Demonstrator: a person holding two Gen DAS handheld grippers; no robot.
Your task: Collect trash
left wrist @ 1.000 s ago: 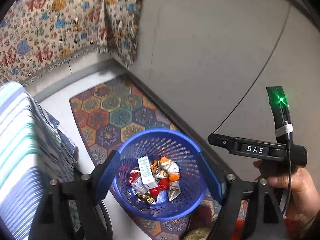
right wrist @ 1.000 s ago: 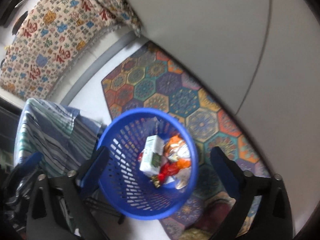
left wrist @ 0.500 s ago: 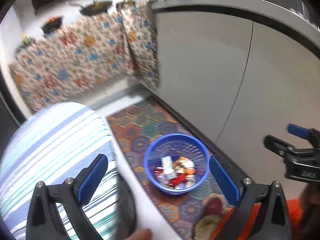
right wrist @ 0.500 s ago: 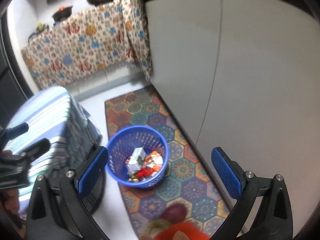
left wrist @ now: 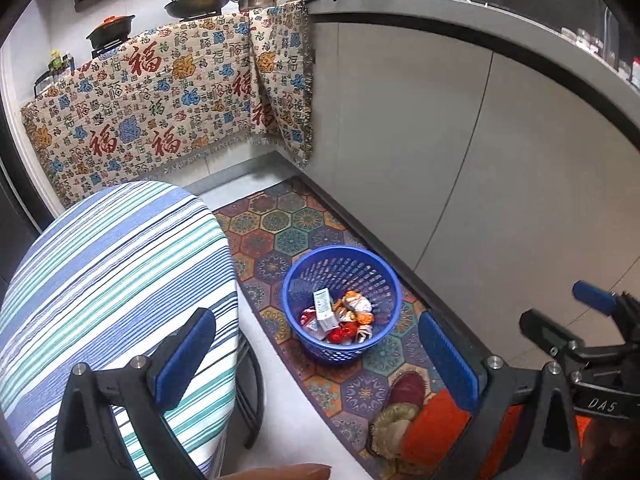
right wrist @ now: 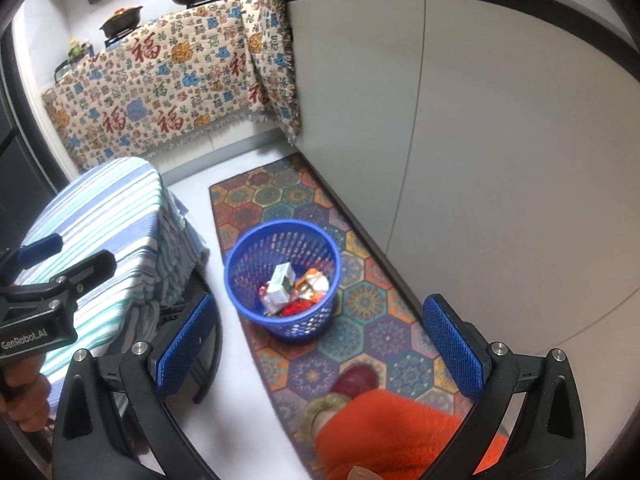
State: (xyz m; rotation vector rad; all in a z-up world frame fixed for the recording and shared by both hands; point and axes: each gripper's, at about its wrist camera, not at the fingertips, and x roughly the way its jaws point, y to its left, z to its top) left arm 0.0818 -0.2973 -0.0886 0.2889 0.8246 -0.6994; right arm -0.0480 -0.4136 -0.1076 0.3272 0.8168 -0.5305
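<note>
Your left gripper (left wrist: 316, 360) is spread wide with nothing between its blue pads (left wrist: 186, 358). Your right gripper (right wrist: 320, 344) is likewise released and empty.

Blue basket (left wrist: 342, 304) stands upright on the hexagon-patterned mat (left wrist: 280, 228), near the grey cabinet front (left wrist: 460, 160). Both grippers sit high above it, well apart.

Trash lies in the basket bottom: a white carton (right wrist: 280, 284) leaning against crumpled orange and red wrappers (right wrist: 308, 284). Exact count of wrappers hard to tell; they overlap.

Striped cloth-covered table (left wrist: 112, 280) is left of the basket, just beside the mat. Patterned curtain (left wrist: 160, 100) hangs below the stove, where a wok (left wrist: 198, 0) and pots sit.

Your red slipper (right wrist: 356, 378) rests on the mat's near end, with orange clothing (right wrist: 396, 432) below it.
</note>
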